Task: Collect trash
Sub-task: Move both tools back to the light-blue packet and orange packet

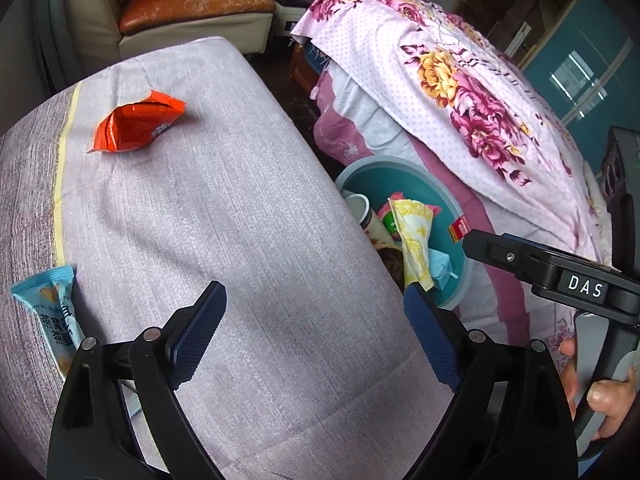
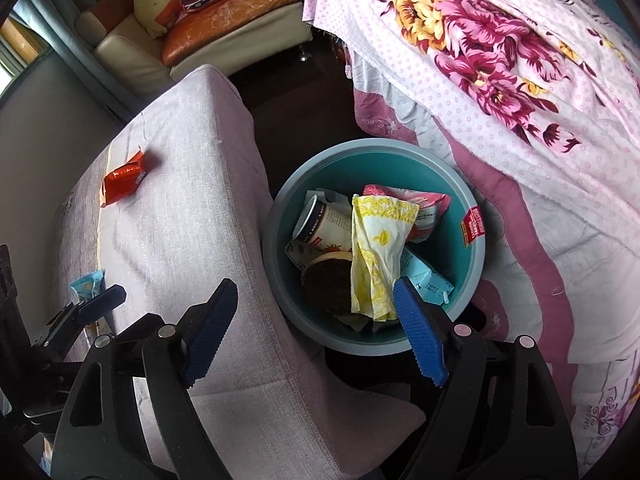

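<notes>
Teal bin [image 2: 460, 184] holds cup [image 2: 328, 220] and wrappers; both tools [image 1: 316, 316] [image 2: 316, 312] gape wide, empty

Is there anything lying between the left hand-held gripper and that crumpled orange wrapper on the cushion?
Nothing visible. Only bare lilac cushion fabric separates the open left hand-held gripper from the crumpled orange foil wrapper; the light-blue snack packet lies off to the side.

Left gripper [image 1: 314, 332]: black plastic arms with triangular cut-outs, silver pivot rivets, dark blue ribbed pads on jaws. Right gripper [image 2: 316, 330]: same black frame, brighter blue ribbed pads, round silver rivets. Beside it, white "DAS" label on black body, small screw, grey handle. Right hand [image 1: 596, 396]: bare skin, short nails.
</notes>
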A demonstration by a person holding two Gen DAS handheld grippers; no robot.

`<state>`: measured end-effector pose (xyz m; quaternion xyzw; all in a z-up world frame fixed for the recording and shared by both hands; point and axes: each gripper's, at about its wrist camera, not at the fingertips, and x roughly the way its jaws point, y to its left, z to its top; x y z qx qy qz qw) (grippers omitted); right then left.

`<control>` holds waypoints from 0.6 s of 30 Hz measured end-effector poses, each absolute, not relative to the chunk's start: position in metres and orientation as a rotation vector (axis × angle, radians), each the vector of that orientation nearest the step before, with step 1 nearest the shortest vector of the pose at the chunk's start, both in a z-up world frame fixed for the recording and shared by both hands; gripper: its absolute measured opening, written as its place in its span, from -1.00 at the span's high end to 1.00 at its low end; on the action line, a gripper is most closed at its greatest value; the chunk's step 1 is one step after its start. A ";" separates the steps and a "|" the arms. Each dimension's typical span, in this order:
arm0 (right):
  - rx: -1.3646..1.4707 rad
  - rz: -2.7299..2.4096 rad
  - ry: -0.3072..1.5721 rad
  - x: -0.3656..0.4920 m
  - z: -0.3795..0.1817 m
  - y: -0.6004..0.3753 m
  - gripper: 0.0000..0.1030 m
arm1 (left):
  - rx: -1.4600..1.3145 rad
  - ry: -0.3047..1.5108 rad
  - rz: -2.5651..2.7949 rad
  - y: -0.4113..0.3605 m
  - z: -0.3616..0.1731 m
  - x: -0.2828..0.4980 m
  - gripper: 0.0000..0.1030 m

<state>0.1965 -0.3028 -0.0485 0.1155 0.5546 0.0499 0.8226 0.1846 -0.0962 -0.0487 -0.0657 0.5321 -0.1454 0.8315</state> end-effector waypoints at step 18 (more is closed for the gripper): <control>0.112 0.236 1.188 0.196 -0.031 -0.219 -0.52 | -0.277 1.125 -0.138 0.000 -0.053 0.162 -0.76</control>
